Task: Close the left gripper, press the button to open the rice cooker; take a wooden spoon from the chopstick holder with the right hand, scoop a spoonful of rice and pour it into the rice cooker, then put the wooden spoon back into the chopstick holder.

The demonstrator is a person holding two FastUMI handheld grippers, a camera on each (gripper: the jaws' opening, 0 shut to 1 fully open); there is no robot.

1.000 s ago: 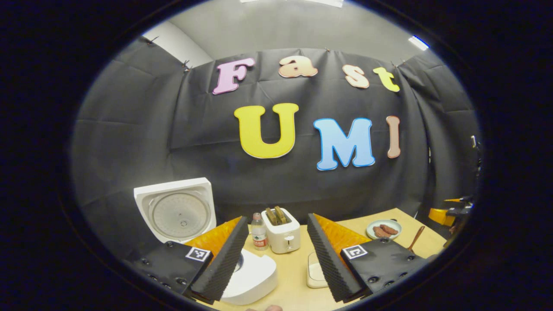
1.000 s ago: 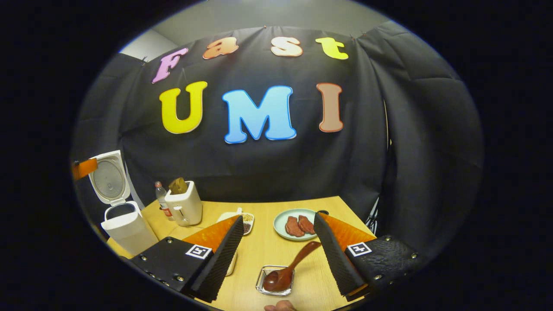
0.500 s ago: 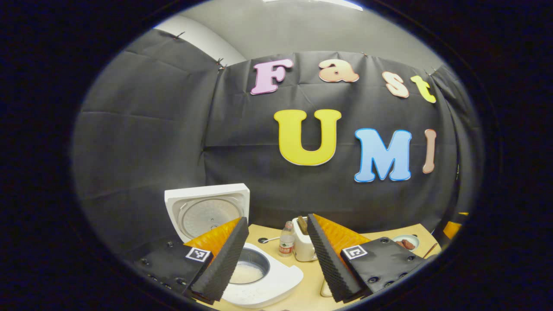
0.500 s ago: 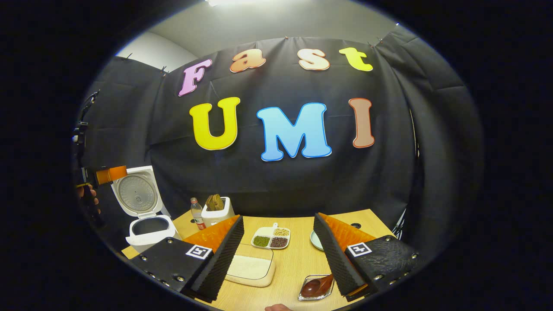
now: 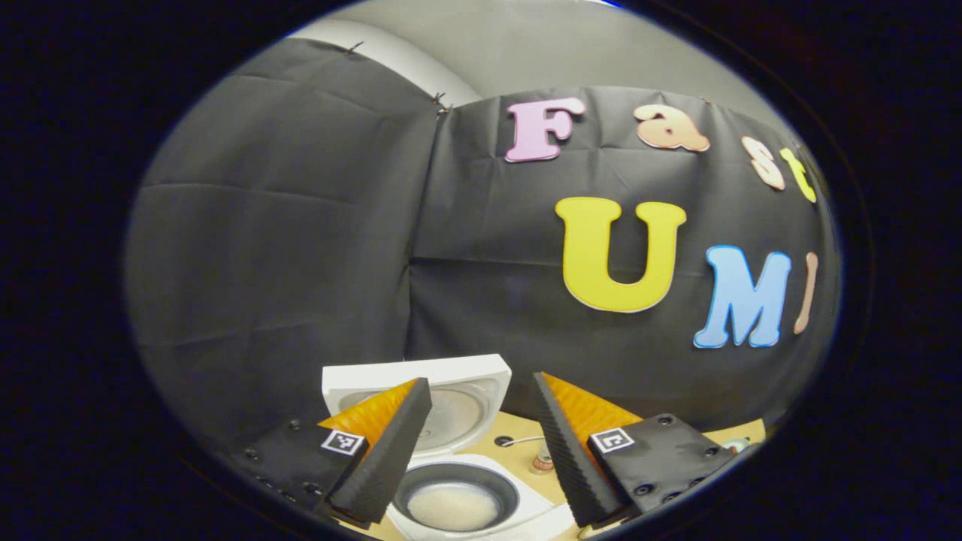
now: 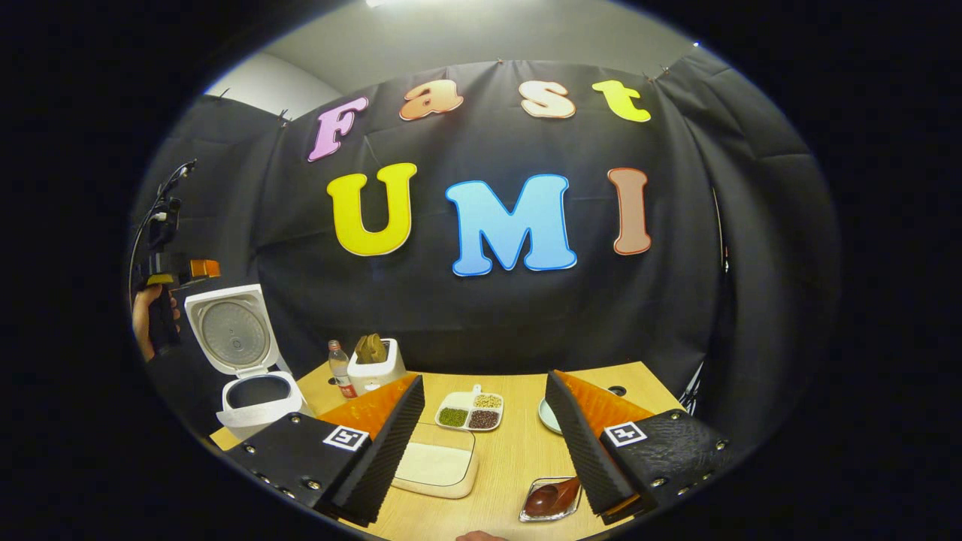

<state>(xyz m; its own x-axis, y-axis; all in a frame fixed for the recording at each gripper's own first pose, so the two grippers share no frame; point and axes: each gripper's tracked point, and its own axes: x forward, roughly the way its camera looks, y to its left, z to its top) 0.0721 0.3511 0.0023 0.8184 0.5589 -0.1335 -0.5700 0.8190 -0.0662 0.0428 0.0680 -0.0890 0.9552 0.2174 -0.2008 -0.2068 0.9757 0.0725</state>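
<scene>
Since the earlier frames, your left gripper (image 5: 475, 451) is swinging to the left and coming over the rice cooker (image 5: 481, 496), so that the inner pot with pale rice at its bottom is now showing between the fingers, while the bottle (image 5: 539, 460) is sliding almost behind the right finger. Your right gripper (image 6: 485, 443) is hardly moving and is hanging above the table (image 6: 518, 451).

Both pairs of jaws are standing wide apart and are holding nothing.

In the right gripper view, the wooden spoon (image 6: 552, 498) is lying with its bowl in a small clear dish (image 6: 532, 512), just beside the right finger, which is hiding the handle. The rice cooker (image 6: 252, 391) is standing with its lid up at the left end of the table, well apart from the spoon, and a hand (image 6: 150, 323) is holding the other gripper above it. A shallow tray (image 6: 436, 466) of pale grain, probably the rice to scoop, is sitting between your fingers, near the spoon.

I am judging the spoon to be light and stiff, with a smooth surface that may slip. It is better to take it at the handle, not at the rounded bowl. The clear dish looks light and may be sliding when you are pulling the spoon out.
</scene>
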